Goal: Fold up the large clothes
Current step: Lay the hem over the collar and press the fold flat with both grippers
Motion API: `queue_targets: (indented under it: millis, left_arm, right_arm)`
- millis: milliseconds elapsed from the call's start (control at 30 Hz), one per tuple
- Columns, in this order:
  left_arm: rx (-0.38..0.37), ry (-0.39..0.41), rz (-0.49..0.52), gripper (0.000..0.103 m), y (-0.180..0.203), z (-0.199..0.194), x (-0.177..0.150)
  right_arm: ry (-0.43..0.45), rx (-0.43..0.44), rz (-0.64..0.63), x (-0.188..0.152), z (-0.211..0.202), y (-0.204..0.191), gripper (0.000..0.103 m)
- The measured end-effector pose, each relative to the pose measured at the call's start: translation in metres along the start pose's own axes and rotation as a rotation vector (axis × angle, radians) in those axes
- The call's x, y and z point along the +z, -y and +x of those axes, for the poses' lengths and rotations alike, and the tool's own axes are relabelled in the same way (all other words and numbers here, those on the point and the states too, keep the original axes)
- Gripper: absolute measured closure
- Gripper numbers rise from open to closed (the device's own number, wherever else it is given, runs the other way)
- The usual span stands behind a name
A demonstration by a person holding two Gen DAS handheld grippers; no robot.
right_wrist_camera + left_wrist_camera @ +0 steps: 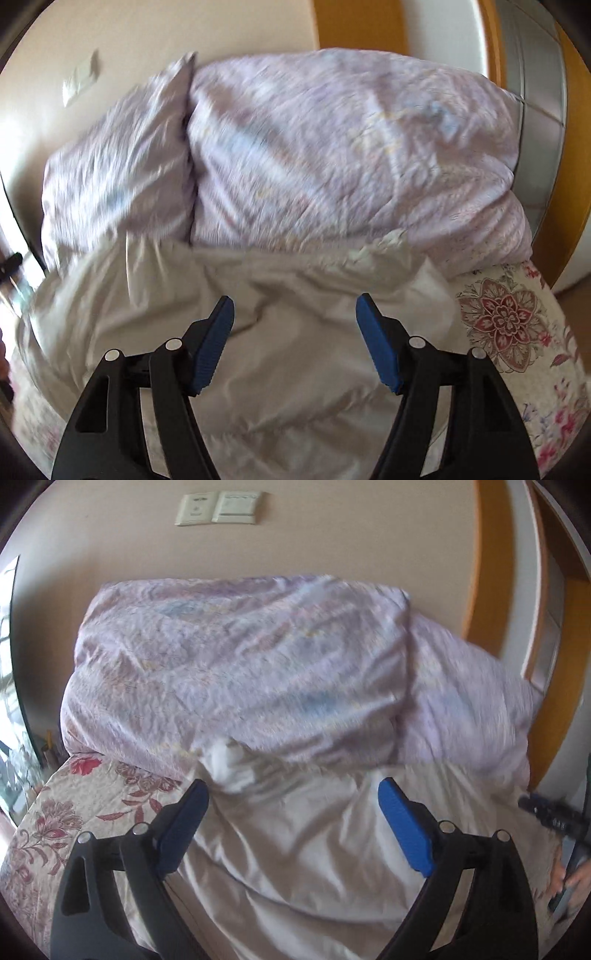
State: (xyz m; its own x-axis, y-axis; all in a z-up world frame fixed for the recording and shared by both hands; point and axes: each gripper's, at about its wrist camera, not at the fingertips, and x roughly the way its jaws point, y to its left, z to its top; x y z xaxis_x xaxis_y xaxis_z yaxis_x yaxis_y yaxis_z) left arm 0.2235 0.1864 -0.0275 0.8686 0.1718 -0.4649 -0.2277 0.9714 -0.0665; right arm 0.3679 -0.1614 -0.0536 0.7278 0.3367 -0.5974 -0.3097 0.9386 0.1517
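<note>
A large off-white garment [295,849] lies crumpled on the bed, its far edge against the lilac pillows. In the right wrist view the same garment [280,332] fills the lower middle. My left gripper [293,786] is open and empty, its blue pads spread over the garment. My right gripper [295,299] is open and empty too, hovering over the garment's middle. The other gripper [550,816] shows dark at the right edge of the left wrist view.
Two lilac pillows [236,672] lean on the beige wall [147,554] behind the garment; they also show in the right wrist view [351,155]. A floral bedspread [55,830] covers the bed, also seen at the right [517,325]. A wooden door frame [487,554] stands right.
</note>
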Motion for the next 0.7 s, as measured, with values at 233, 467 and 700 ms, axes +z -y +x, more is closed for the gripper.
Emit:
queue_targets:
  millis: [233, 467, 700]
  left_arm:
    - [0.078, -0.13, 0.026, 0.01, 0.005, 0.052, -0.025]
    - [0.185, -0.159, 0.021, 0.01, -0.001, 0.085, -0.03]
    - [0.235, -0.194, 0.032, 0.007, -0.002, 0.109, -0.028]
  right_arm:
    - [-0.085, -0.123, -0.031, -0.011, 0.034, -0.004, 0.033]
    - [-0.124, -0.174, 0.008, -0.012, 0.066, 0.004, 0.033]
    - [-0.155, -0.188, 0.064, -0.011, 0.088, 0.012, 0.032]
